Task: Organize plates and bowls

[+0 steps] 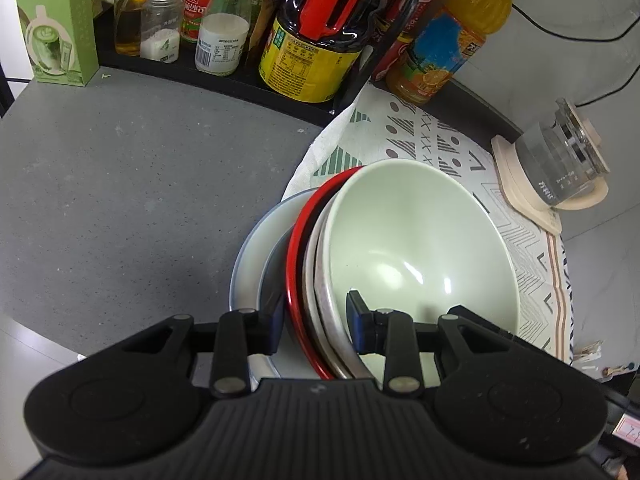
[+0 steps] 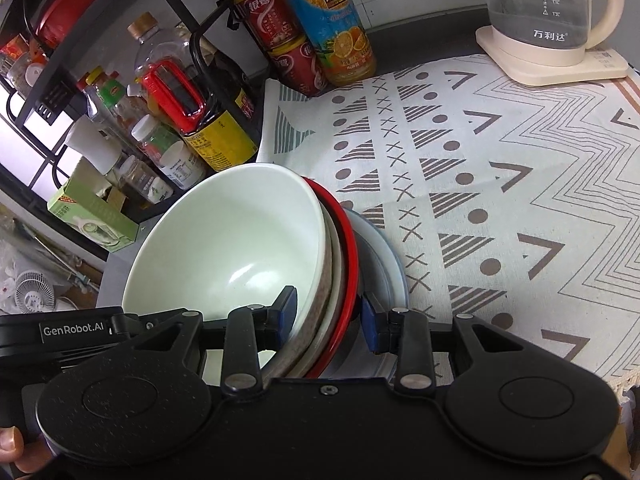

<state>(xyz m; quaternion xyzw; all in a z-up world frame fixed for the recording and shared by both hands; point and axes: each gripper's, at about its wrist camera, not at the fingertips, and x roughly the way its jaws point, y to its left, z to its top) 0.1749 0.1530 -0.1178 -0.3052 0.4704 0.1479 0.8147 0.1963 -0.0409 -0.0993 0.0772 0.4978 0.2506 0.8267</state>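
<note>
A stack of nested bowls sits on a grey-blue plate: a pale green bowl on top, a grey-white bowl rim under it, then a red-rimmed bowl. My left gripper is shut on the near rims of the stacked bowls, one pad inside the green bowl, one outside the red rim. In the right wrist view the same green bowl, red-rimmed bowl and plate show. My right gripper grips the stacked rims the same way from the opposite side.
A black rack with sauce bottles, jars and a green box stands behind on the grey counter. A patterned cloth lies on the right, with a glass kettle on its base. An orange drink bottle and red cans stand at the back.
</note>
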